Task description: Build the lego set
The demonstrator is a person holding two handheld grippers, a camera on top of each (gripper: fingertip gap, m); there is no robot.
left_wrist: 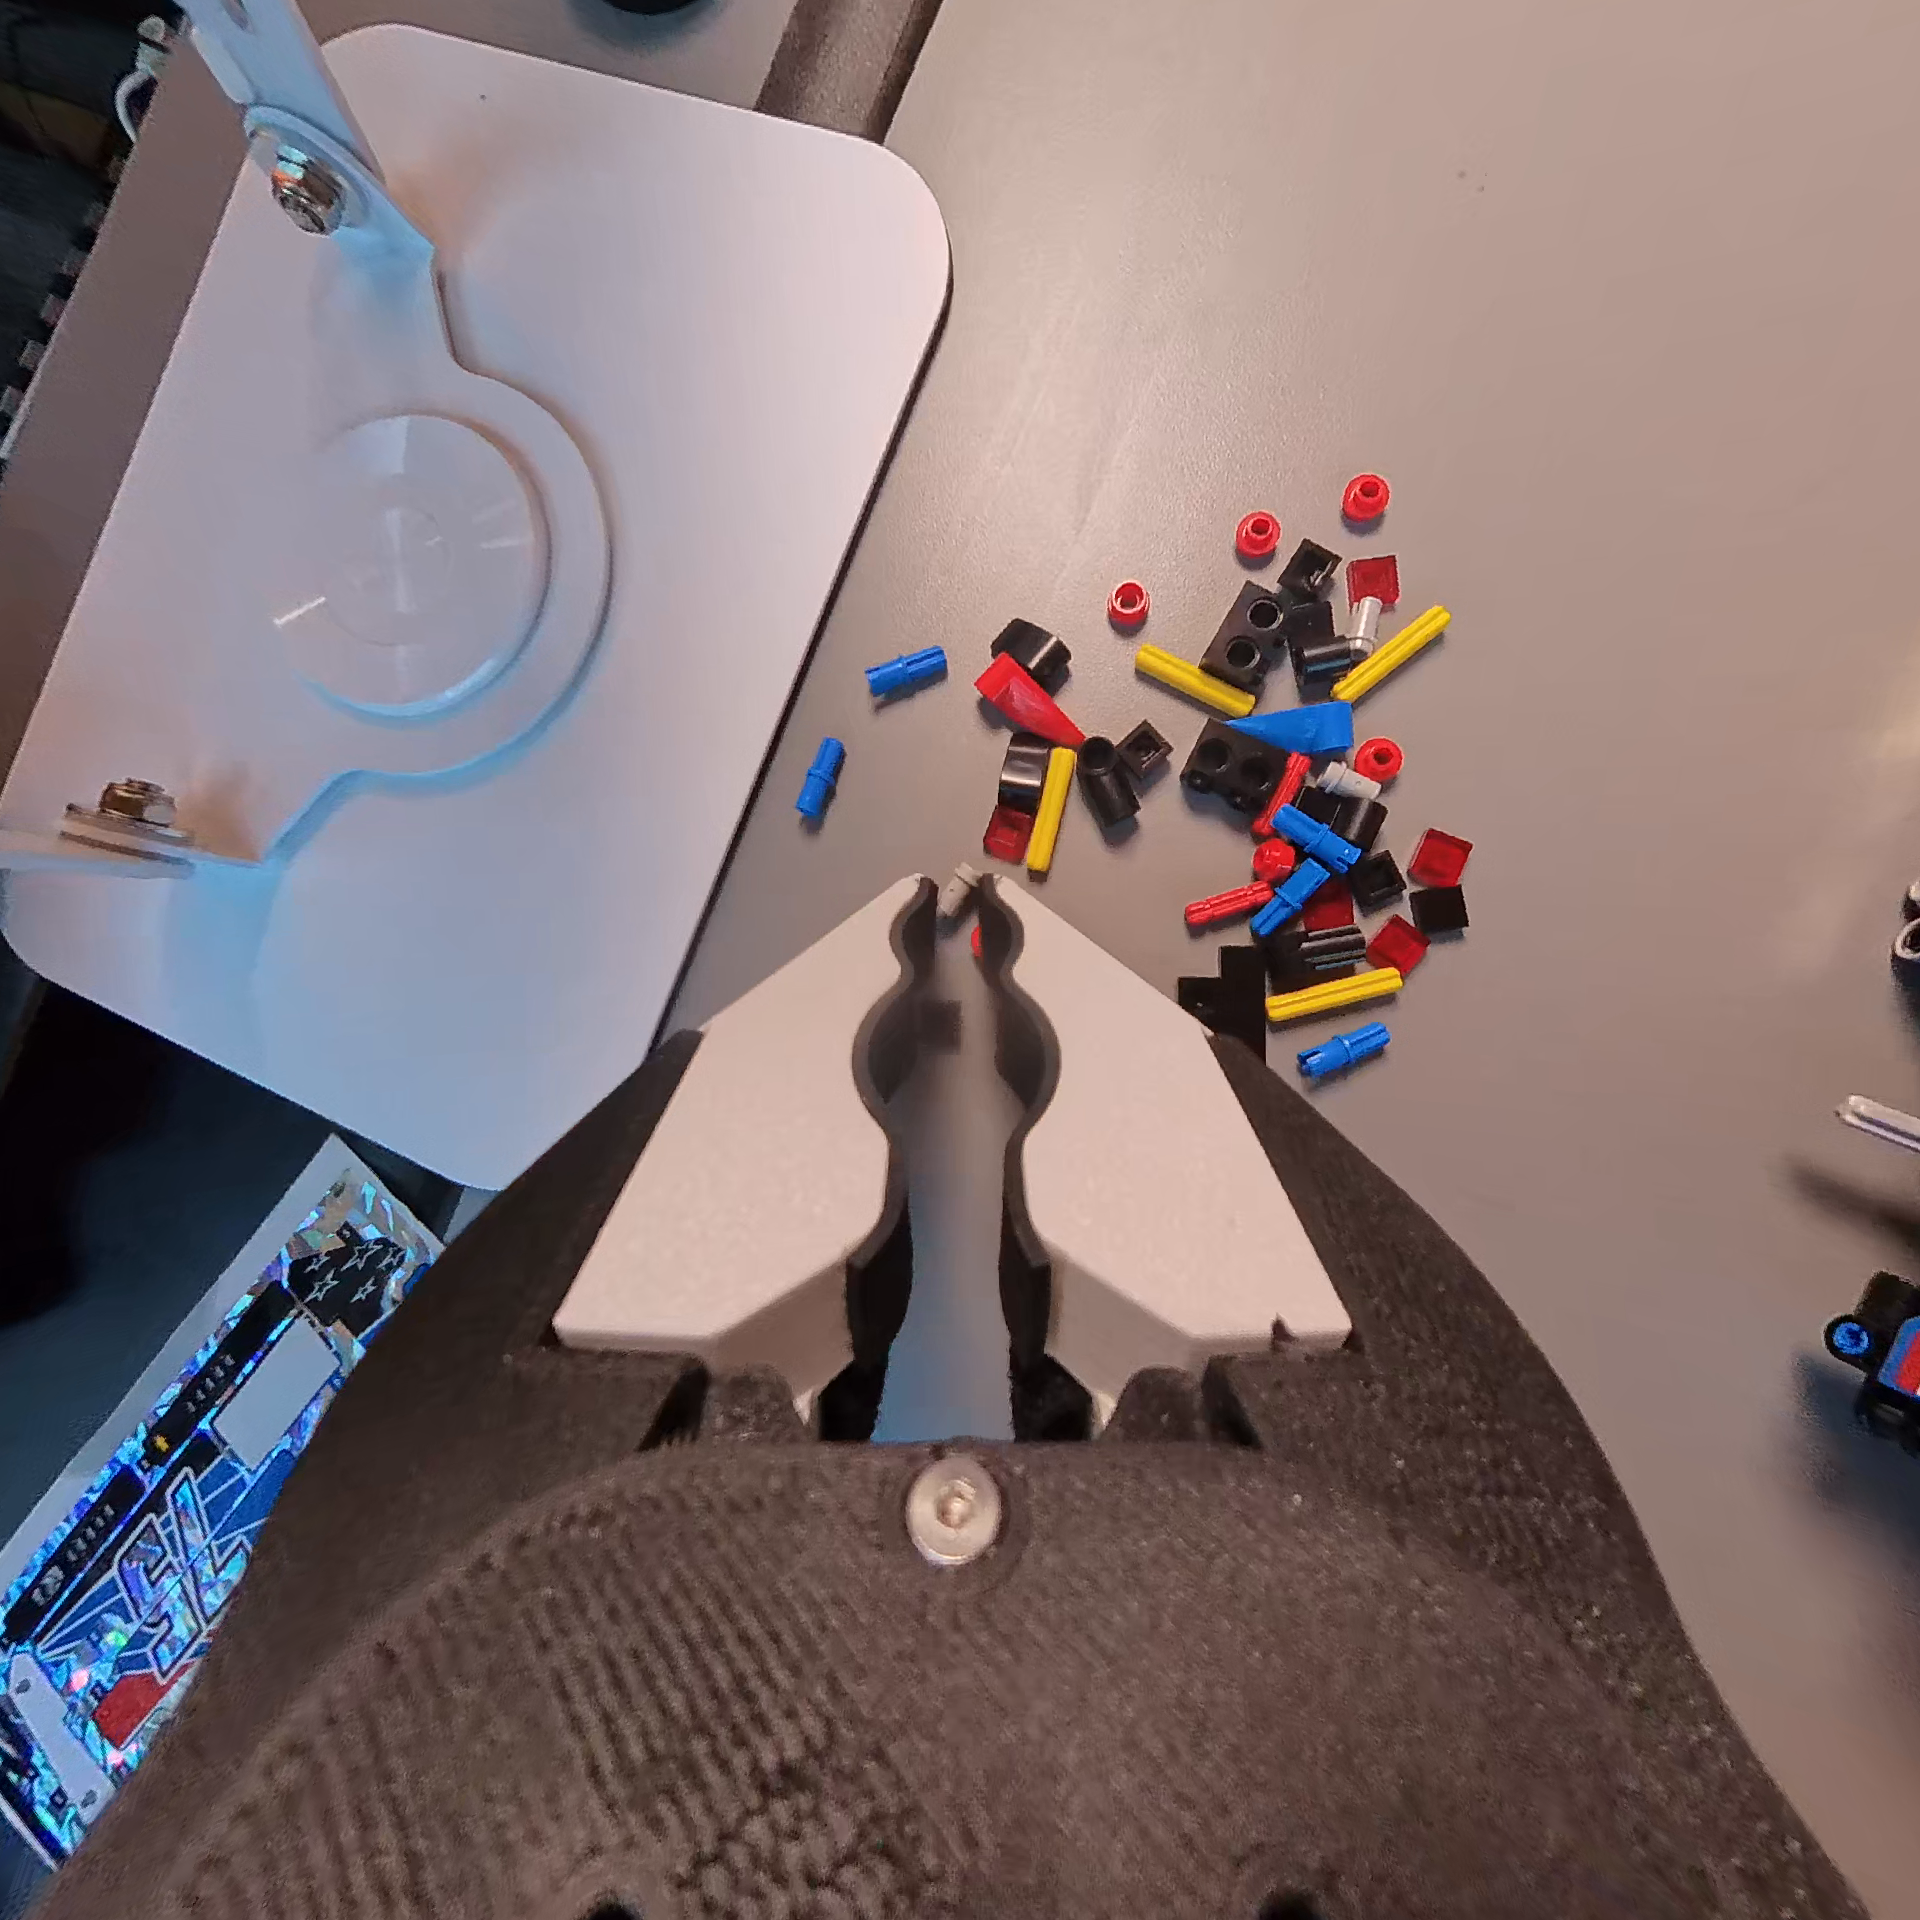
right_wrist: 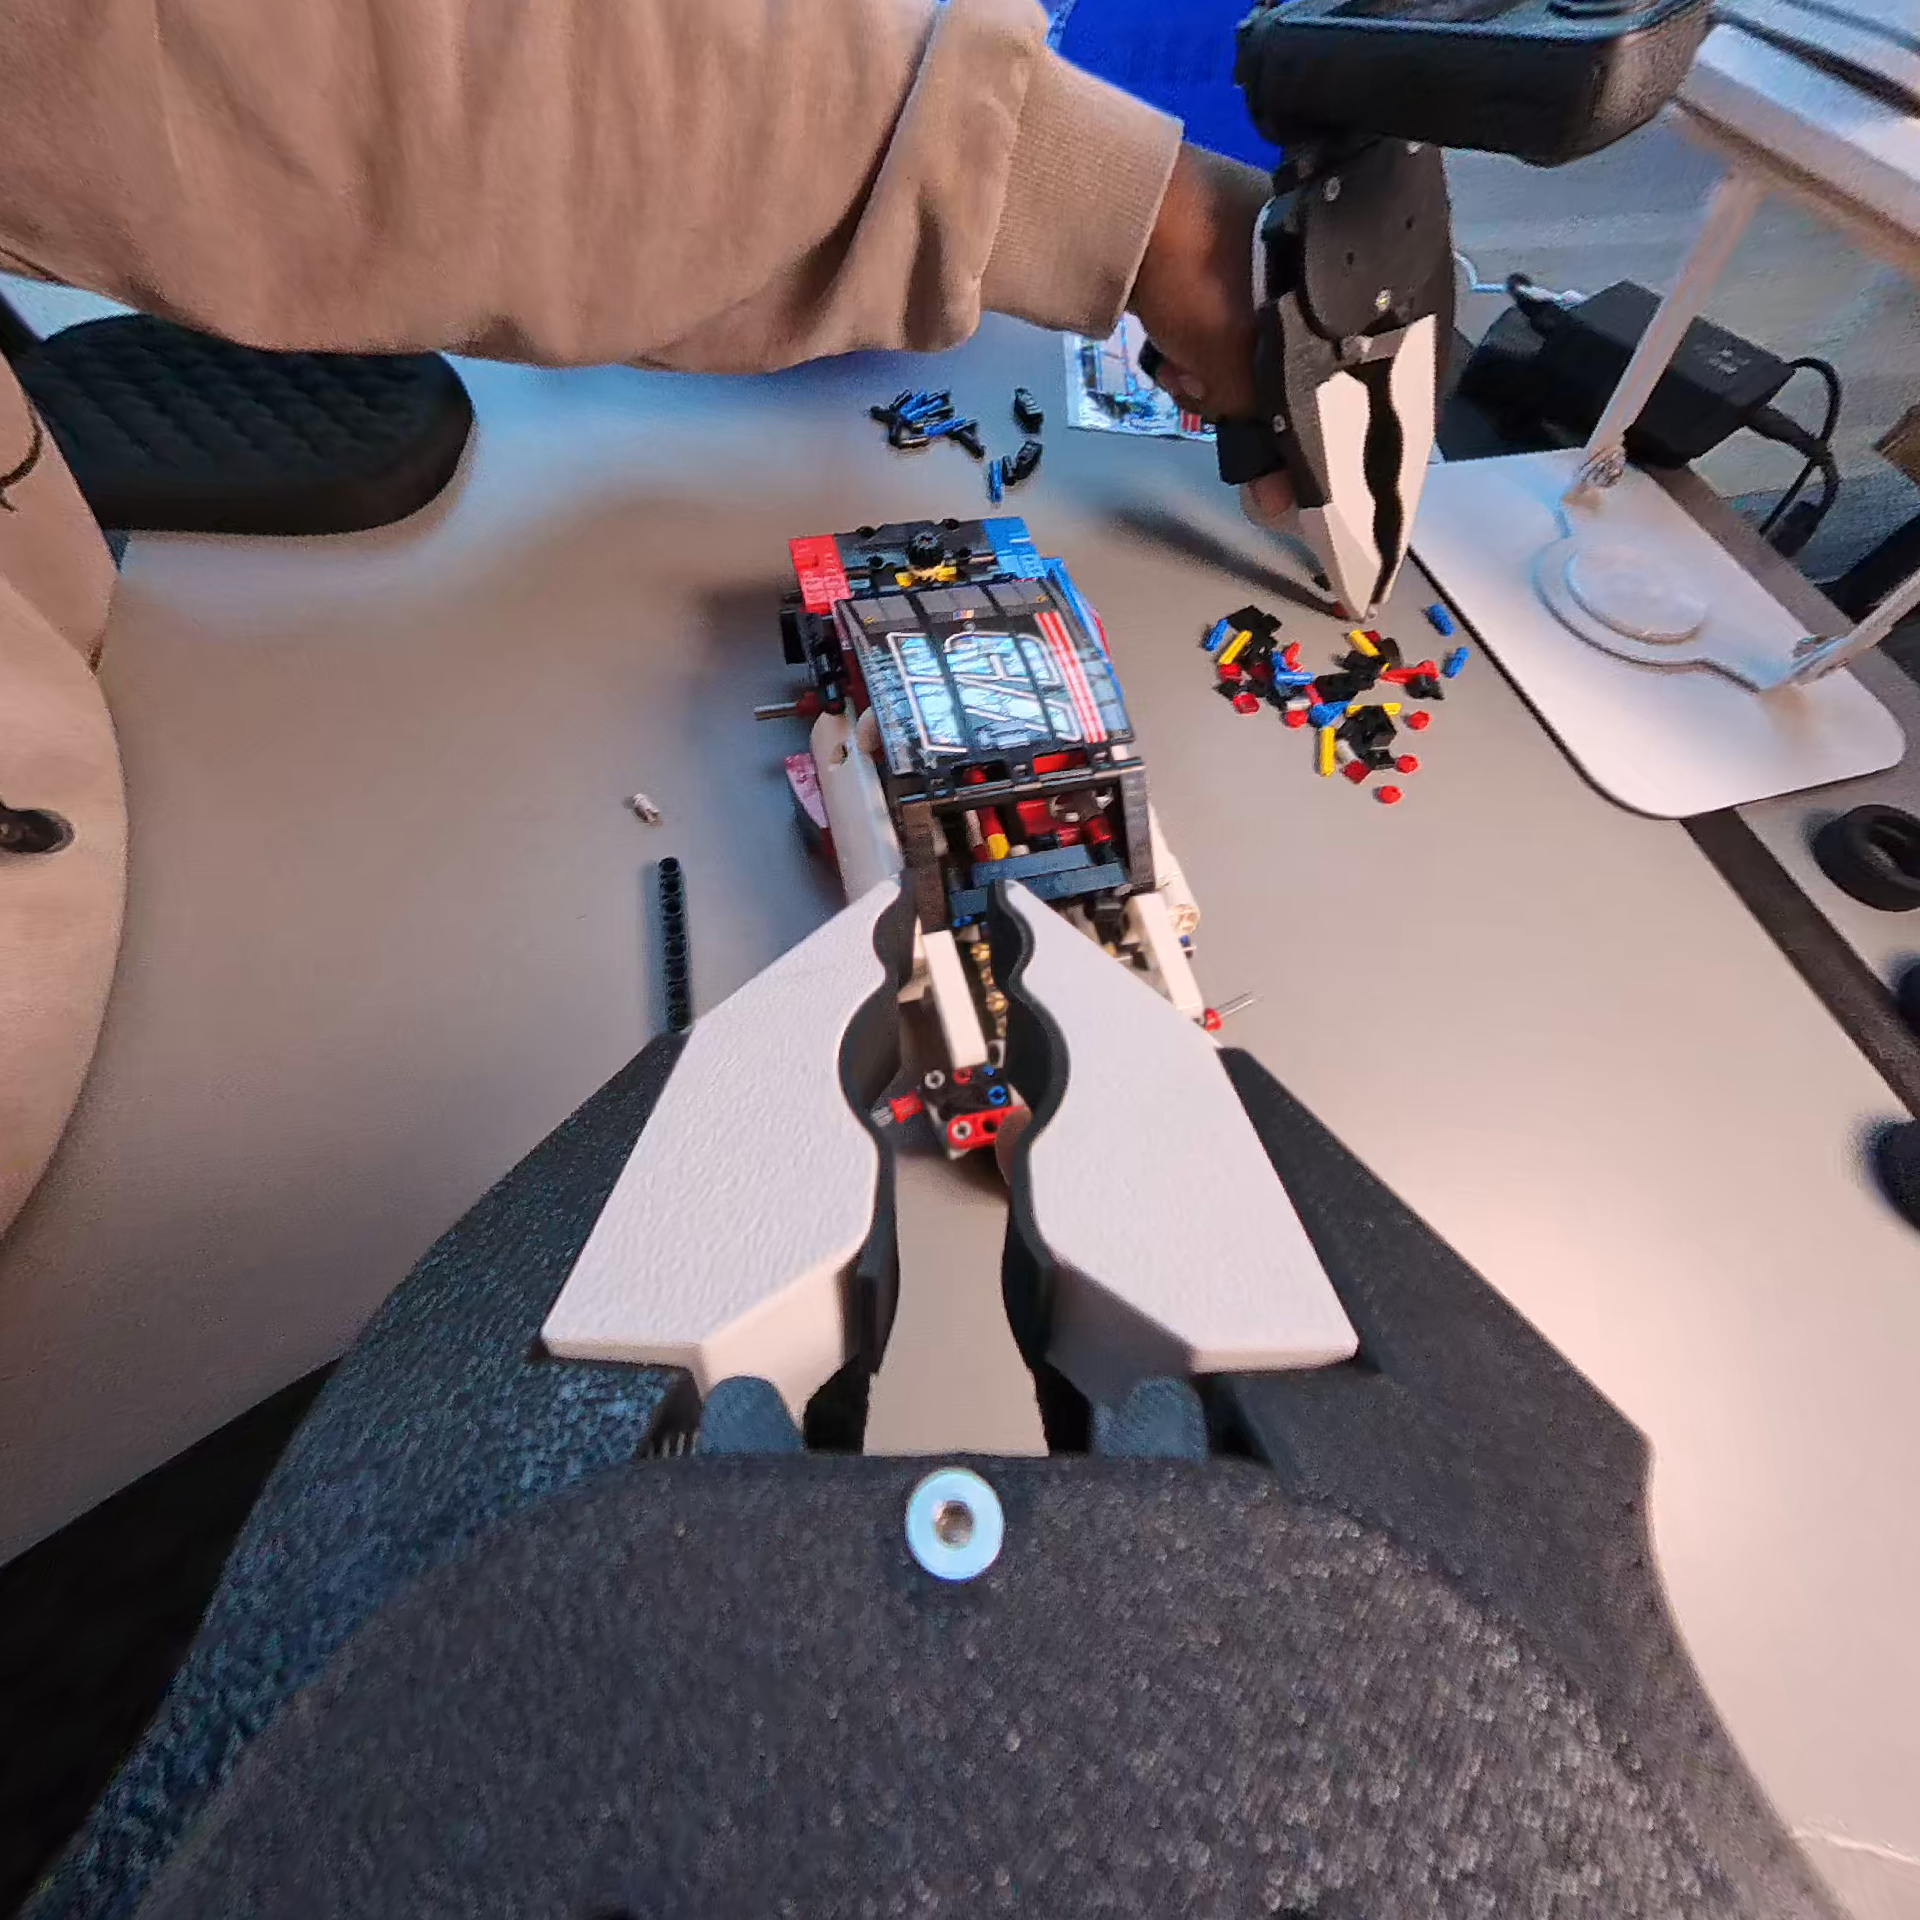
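Observation:
My left gripper (left_wrist: 958,885) is shut on a small grey pin (left_wrist: 960,889) at its fingertips, just above the grey table at the near edge of a pile of loose red, blue, yellow and black pieces (left_wrist: 1299,790). It also shows in the right wrist view (right_wrist: 1351,608), pointing down at that pile (right_wrist: 1330,686). The part-built lego car (right_wrist: 977,696), with a shiny stickered roof, lies mid-table. My right gripper (right_wrist: 951,899) sits low over the car's near end. Its jaws are a narrow gap apart and closed around a thin part of the frame.
A white monitor stand base (left_wrist: 520,520) lies left of the pile. A holographic sticker sheet (left_wrist: 156,1507) lies by the table edge. In the right wrist view are a long black beam (right_wrist: 673,935), a stray grey pin (right_wrist: 644,807), a far heap of dark pins (right_wrist: 935,416) and a person's sleeve (right_wrist: 520,177). The gap from one gripper's tips to the other's is roughly 30 cm.

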